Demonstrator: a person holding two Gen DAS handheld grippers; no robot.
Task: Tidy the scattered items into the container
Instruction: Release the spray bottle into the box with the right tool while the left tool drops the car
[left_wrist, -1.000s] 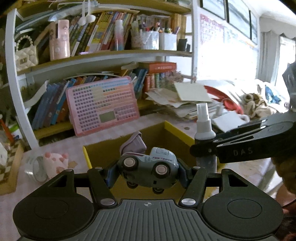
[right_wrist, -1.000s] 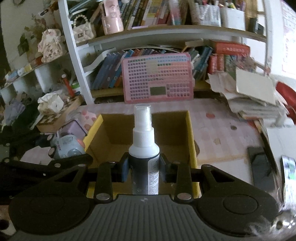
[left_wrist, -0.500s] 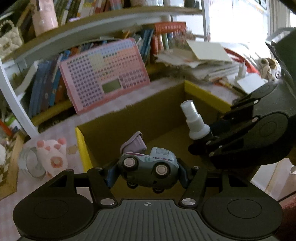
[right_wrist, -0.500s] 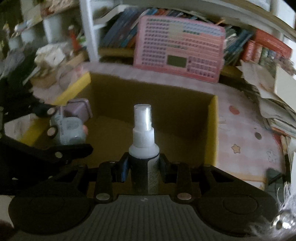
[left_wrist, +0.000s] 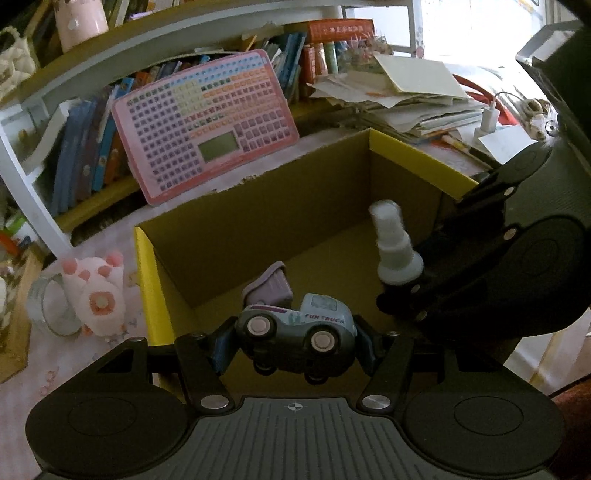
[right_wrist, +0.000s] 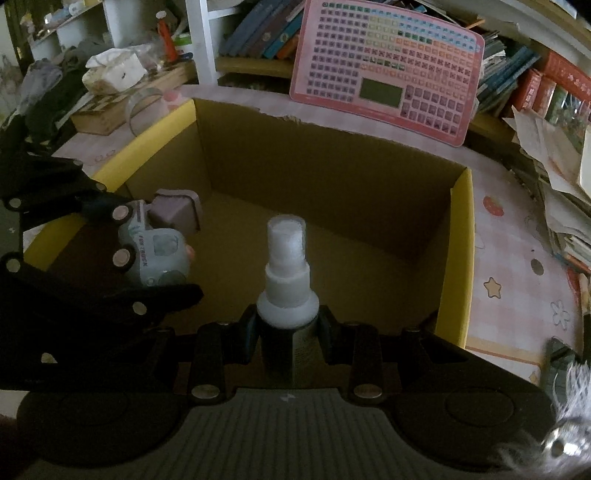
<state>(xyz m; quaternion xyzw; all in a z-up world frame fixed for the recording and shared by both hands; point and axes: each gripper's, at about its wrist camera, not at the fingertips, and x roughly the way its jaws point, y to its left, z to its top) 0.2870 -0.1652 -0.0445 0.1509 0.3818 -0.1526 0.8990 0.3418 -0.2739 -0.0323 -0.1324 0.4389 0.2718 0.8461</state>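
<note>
Two grippers held over an open cardboard box (left_wrist: 258, 229), each loaded.

A toy truck (left_wrist: 295, 328) is pinched sideways by the left gripper (left_wrist: 293, 341); a spray bottle (right_wrist: 286, 291) is clamped upright by the right gripper (right_wrist: 286, 332). Both items are held above the box floor. A pink keyboard toy (right_wrist: 384, 70) is propped behind the box.

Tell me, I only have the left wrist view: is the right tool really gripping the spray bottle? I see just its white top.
Observer: Yes. The right wrist view shows the right tool shut on the spray bottle, pads on its dark body just below the white collar.
Operator: Is the box floor ahead of it free?
Observer: The cardboard box floor beyond the bottle is bare right up to the far wall.
Operator: And my toy truck?
Observer: From that side the toy truck in the left tool is inside the rim by the left yellow wall, apart from the bottle.
</note>
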